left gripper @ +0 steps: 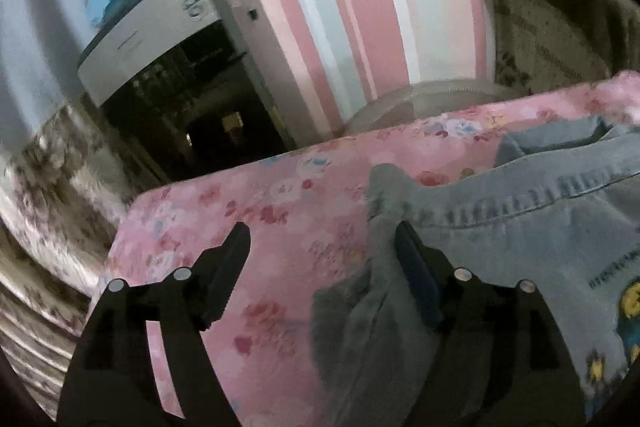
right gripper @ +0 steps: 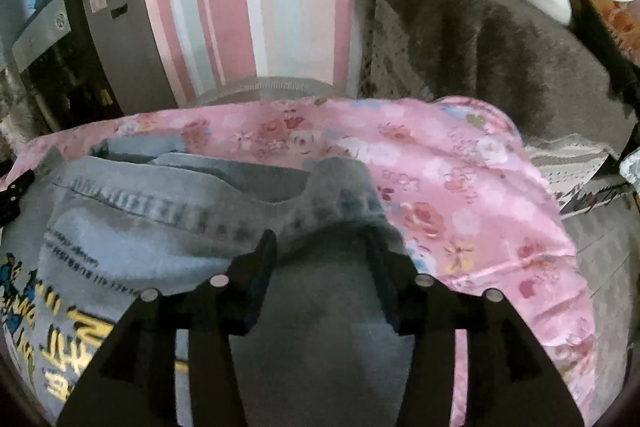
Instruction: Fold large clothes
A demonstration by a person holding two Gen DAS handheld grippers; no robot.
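A light blue denim garment (left gripper: pixel 540 227) with a printed yellow and blue graphic lies on a pink floral cloth (left gripper: pixel 256 211) that covers a table. My left gripper (left gripper: pixel 320 243) is open; its right finger rests against the garment's left edge fold, its left finger over the pink cloth. In the right wrist view the denim garment (right gripper: pixel 132 223) fills the left, and my right gripper (right gripper: pixel 324 247) is open with a raised fold of denim between its fingers. The tip of the left gripper shows at the left edge of the right wrist view (right gripper: pixel 14 195).
A grey and black appliance (left gripper: pixel 168 43) with a blue cloth on top stands at the left against a pink striped wall. A grey fuzzy blanket (right gripper: pixel 500 59) covers furniture at the right, with a white item on it. A clear round object (right gripper: pixel 264 91) sits behind the table.
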